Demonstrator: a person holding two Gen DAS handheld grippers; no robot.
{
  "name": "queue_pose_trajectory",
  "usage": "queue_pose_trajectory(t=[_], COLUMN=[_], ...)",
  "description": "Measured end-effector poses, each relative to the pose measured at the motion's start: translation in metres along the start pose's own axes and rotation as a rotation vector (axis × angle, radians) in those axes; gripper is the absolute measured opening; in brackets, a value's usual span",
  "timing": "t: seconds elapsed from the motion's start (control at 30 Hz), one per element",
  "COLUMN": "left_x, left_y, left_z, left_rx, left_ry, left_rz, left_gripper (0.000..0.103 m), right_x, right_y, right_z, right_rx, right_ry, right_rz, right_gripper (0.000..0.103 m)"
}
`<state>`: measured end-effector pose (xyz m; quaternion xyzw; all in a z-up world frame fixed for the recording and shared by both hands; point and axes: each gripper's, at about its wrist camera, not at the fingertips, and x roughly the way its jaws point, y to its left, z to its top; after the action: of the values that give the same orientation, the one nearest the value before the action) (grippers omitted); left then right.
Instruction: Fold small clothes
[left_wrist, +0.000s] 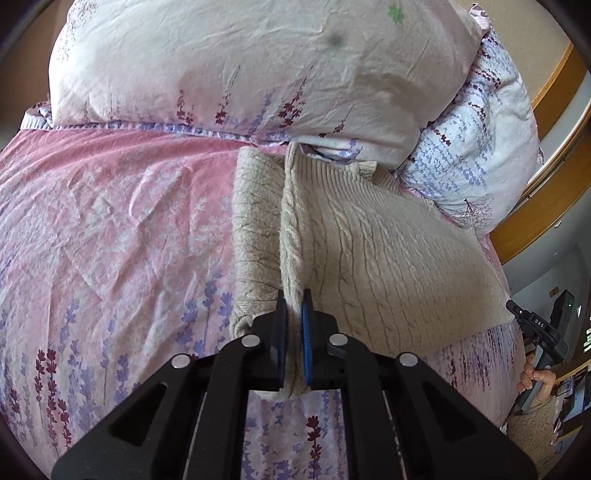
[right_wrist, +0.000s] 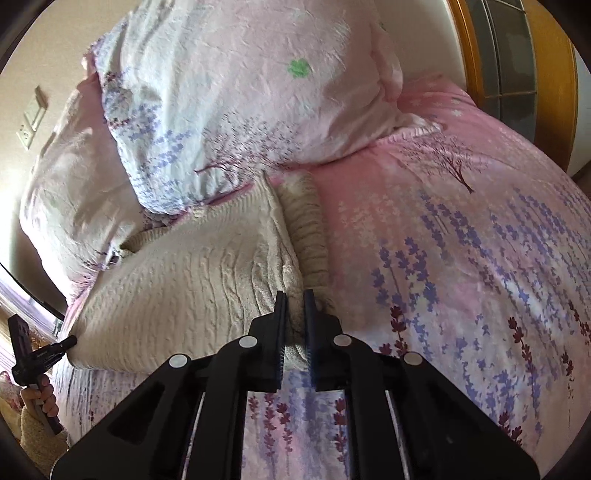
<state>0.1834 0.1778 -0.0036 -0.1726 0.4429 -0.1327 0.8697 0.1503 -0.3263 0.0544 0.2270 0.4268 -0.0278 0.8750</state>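
Note:
A cream cable-knit sweater (left_wrist: 369, 251) lies flat on the pink floral bedspread (left_wrist: 110, 221), its collar toward the pillows. My left gripper (left_wrist: 295, 299) is shut on the near left corner of its hem, with knit fabric pinched between the blue pads. A sleeve (left_wrist: 255, 229) lies alongside the body on the left. In the right wrist view the same sweater (right_wrist: 177, 280) spreads to the left, and my right gripper (right_wrist: 295, 299) is shut on the near right hem corner beside the other sleeve (right_wrist: 306, 229).
Two large floral pillows (left_wrist: 229, 62) are stacked at the head of the bed, right behind the collar. A wooden bed frame (left_wrist: 554, 177) curves along the right. The other hand and its tool show at the frame edges (left_wrist: 539, 354) (right_wrist: 37, 373).

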Motion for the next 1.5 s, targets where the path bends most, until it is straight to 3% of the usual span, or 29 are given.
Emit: queue_pose_trajectory(t=[0.2,0.3,0.4,0.43,0.47,0.5,0.53,0.63,0.77,0.8,0.87,1.0,1.23,1.33,1.4,1.5], left_x=[0.01,0.008,0.007,0.006,0.005,0.005,0.006,0.004,-0.01,-0.017,-0.031,-0.038,0.0,0.014,0.025,0.028], left_y=[0.005,0.0,-0.004,-0.006,-0.007,-0.009,-0.01,-0.004,-0.003,-0.005,-0.01,-0.034,-0.078,-0.078,-0.071,-0.065], left_z=[0.001,0.001,-0.001,-0.002,-0.003,-0.003,-0.004,-0.004,-0.005,-0.004,-0.001,0.003,-0.001,-0.005,-0.007,-0.012], left_rx=[0.001,0.008,0.005,0.005,0.009,0.019,0.035,0.011,0.001,0.001,0.015,0.063,0.167,0.173,0.159,0.157], left_ry=[0.019,0.014,0.01,0.007,0.001,-0.003,-0.006,0.002,-0.032,-0.063,-0.144,-0.206,-0.129,-0.085,-0.046,-0.045], left_rz=[0.007,0.01,0.001,0.004,0.015,0.035,0.072,0.057,0.064,0.095,0.162,0.149,0.11,0.133,0.153,0.145], left_gripper=[0.009,0.015,0.027,0.027,0.026,0.01,0.008,0.008,0.016,0.03,0.046,0.056,0.058,0.058,0.058,0.058], right_x=[0.014,0.008,0.007,0.008,0.01,0.012,0.012,0.018,0.008,0.004,-0.003,-0.002,0.029,0.04,0.054,0.054], right_y=[-0.005,-0.004,-0.004,-0.003,0.0,0.003,0.006,-0.002,0.008,0.013,0.024,0.055,0.099,0.104,0.102,0.104], right_z=[-0.002,0.002,0.007,0.007,0.007,0.006,0.005,0.004,0.007,0.008,0.012,0.015,0.004,-0.002,-0.007,-0.013], right_rx=[0.022,0.045,0.076,0.073,0.057,0.032,0.009,0.054,0.034,0.016,-0.022,-0.115,-0.236,-0.26,-0.276,-0.312], right_ry=[0.036,0.019,0.021,0.026,0.029,0.028,0.019,0.037,0.008,-0.014,-0.055,-0.072,-0.005,0.028,0.075,0.053], right_rz=[-0.033,0.012,0.036,0.034,0.033,0.018,-0.025,-0.042,-0.071,-0.084,-0.103,-0.088,-0.102,-0.155,-0.195,-0.218], right_gripper=[0.01,0.011,0.026,0.027,0.026,0.013,0.009,0.009,0.01,0.014,0.019,0.042,0.046,0.058,0.061,0.062])
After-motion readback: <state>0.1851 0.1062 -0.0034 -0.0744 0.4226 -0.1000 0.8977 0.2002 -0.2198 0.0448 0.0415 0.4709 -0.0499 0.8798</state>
